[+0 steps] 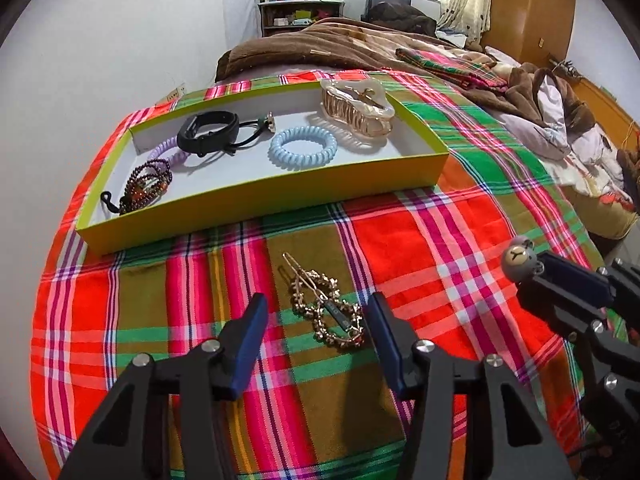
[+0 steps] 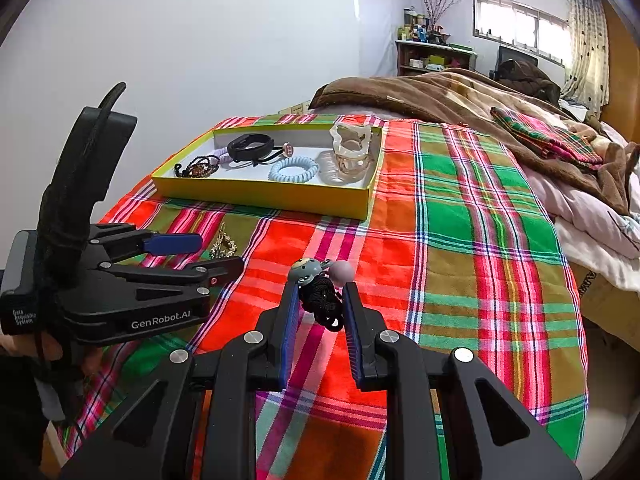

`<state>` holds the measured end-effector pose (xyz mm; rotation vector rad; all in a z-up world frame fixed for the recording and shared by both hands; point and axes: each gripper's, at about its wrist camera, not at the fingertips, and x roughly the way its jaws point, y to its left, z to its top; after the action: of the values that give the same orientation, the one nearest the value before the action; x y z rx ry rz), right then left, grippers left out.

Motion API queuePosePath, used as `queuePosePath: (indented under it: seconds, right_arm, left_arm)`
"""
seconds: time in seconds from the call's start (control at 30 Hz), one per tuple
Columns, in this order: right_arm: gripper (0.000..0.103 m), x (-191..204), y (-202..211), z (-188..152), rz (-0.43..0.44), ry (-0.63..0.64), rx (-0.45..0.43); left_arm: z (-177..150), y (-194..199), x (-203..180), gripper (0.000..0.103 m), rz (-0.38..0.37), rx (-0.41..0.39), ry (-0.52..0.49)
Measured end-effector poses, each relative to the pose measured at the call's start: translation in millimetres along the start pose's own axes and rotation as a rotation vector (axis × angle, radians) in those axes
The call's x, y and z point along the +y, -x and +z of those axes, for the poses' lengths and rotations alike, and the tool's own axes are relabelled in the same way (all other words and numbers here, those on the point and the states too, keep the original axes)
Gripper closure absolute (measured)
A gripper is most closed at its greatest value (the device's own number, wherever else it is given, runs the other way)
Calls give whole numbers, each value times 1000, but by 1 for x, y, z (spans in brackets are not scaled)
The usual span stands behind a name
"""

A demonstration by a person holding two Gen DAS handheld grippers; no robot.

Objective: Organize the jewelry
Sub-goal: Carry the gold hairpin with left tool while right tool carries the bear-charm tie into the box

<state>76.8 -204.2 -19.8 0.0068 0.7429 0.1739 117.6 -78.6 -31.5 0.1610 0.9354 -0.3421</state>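
A gold beaded hair clip (image 1: 328,312) lies on the plaid cloth, between the fingers of my left gripper (image 1: 318,304). Its jaws stand open on either side of the clip, and the pads do not press on it. My right gripper (image 2: 320,288) is shut on a black hair tie with a bear charm (image 2: 306,270), held above the cloth to the right. A yellow-green tray (image 1: 256,196) lies beyond, holding a blue spiral tie (image 1: 303,147), a cream claw clip (image 1: 358,108), a black band (image 1: 208,134), a purple spiral tie (image 1: 168,152) and a bead bracelet (image 1: 146,186).
A brown blanket (image 1: 320,44) and a folded plaid cloth (image 1: 448,66) lie behind the tray. Rumpled bedding (image 1: 560,120) is piled at the right, where the bed's edge drops off. A white wall runs along the left.
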Motion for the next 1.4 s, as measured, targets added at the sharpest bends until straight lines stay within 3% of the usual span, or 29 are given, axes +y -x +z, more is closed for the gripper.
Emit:
queuePosePath:
  seconds: [0.1, 0.93, 1.4]
  right_arm:
    - [81, -2, 0, -1, -2, -3, 0]
    - [80, -1, 2, 6, -4, -3, -15]
    - [80, 5, 1, 35, 20, 10, -51]
  left_arm:
    - [0, 1, 0, 67, 2, -3, 0]
    - [1, 18, 8, 68, -8, -52, 3]
    - [25, 39, 36, 68, -16, -113, 40]
